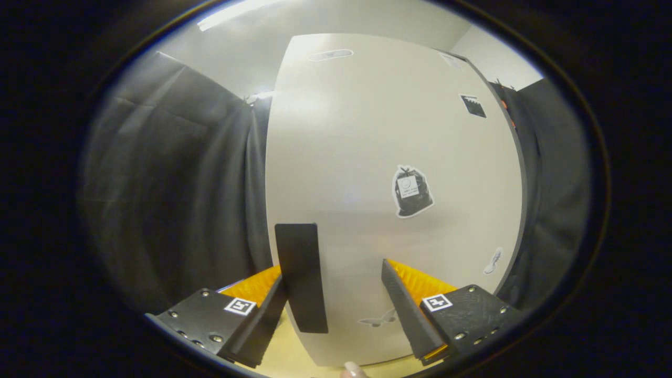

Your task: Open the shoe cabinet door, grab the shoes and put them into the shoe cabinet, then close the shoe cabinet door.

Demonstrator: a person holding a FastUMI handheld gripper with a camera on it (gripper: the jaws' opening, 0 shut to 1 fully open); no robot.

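Facing shut cabinet door [388,157], claw [336,304] spread around handle [300,275]

Black cloth [173,173] hangs in loose folds over the left half of the frame, and more of it [556,173] fills a narrower strip at the right. Above it, a pale ceiling [273,47] runs across the top, with a bright strip light [231,13] at the upper left. At the bottom centre lies a small patch of yellowish floor [286,357].
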